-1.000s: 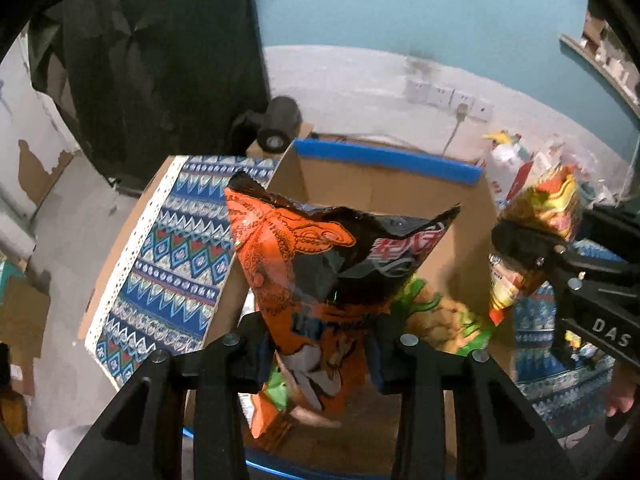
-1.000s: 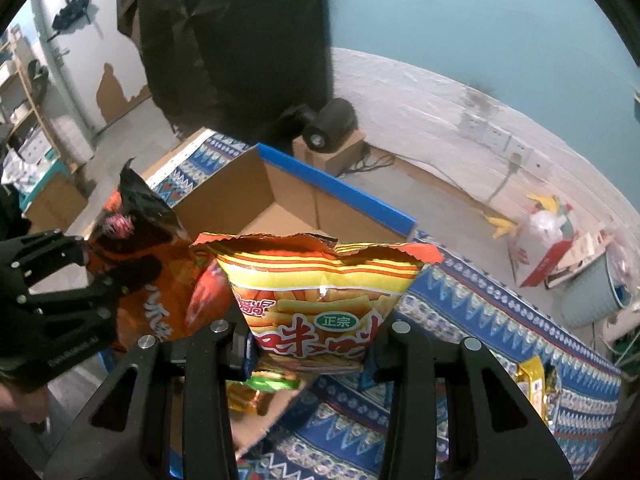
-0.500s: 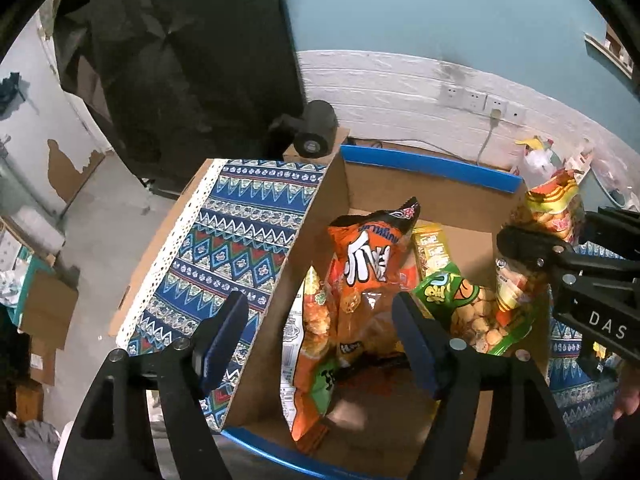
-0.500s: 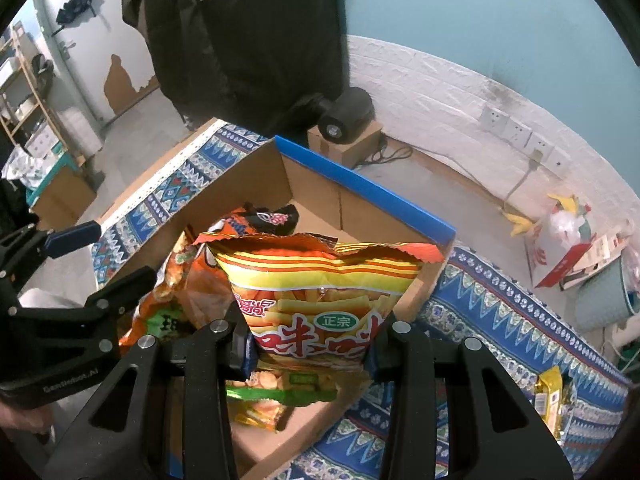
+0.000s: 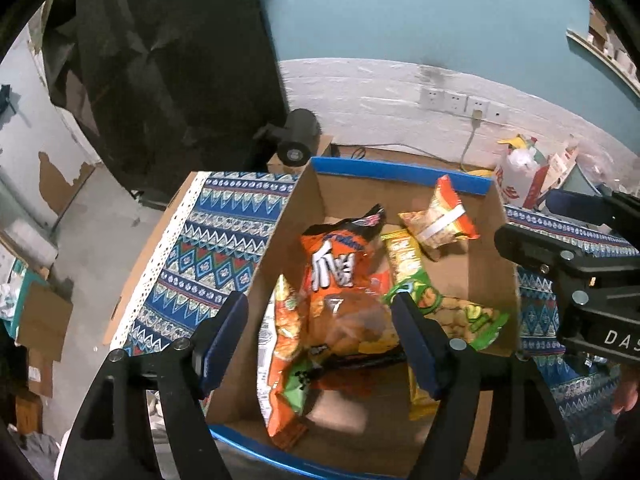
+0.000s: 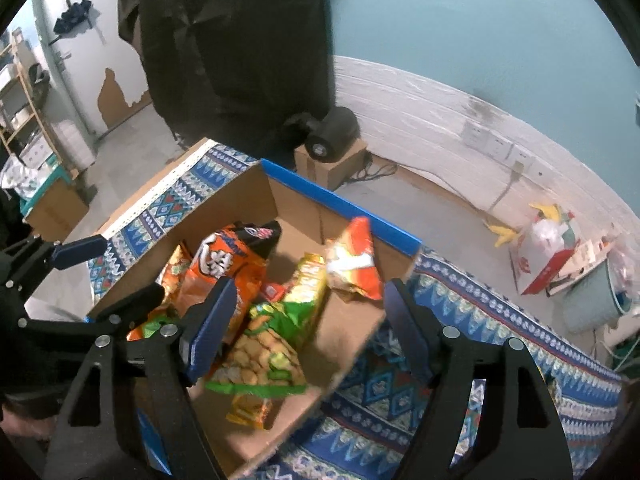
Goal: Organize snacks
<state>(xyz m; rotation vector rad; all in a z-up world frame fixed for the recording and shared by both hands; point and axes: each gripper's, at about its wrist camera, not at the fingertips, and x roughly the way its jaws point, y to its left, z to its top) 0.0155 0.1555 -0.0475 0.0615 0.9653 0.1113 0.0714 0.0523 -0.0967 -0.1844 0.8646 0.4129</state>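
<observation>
Surface: a table under a patterned cloth (image 5: pixel 208 248) in blue, white and red zigzag bands, with a white scalloped edge on its left side.
Box: an open cardboard box (image 5: pixel 490 276) with blue-taped rims sits on the cloth, its flaps standing up.
Snacks in box: an orange and black chip bag (image 5: pixel 340 276) lies left of centre; a green bag of round crackers (image 5: pixel 452 312) lies to its right; a narrow yellow packet (image 5: pixel 402 256) lies between them; a small orange and yellow bag (image 5: pixel 438 220) is blurred near the far right corner.
Left gripper: the left gripper (image 5: pixel 320 340) hangs above the box with its blue-padded jaws spread and nothing pinched between them.
Right gripper: the right gripper (image 6: pixel 306 330) hangs over the box's right side, its jaws opening, with no bag between the pads.
Snacks outside box: at least one yellow packet (image 6: pixel 550 384) lies on the cloth far to the right, mostly hidden.
Wall: teal above, white-painted brick below, with a row of sockets (image 5: pixel 454 100) and one cable plugged in.
Floor by wall: a black cylindrical device (image 6: pixel 334 136) rests on a small cardboard box; a white and red plastic bag (image 6: pixel 540 252) stands farther right.
Left of room: a dark cloth (image 6: pixel 232 48) hangs down, beside a pale wall with peeling paint and a grey concrete floor.
</observation>
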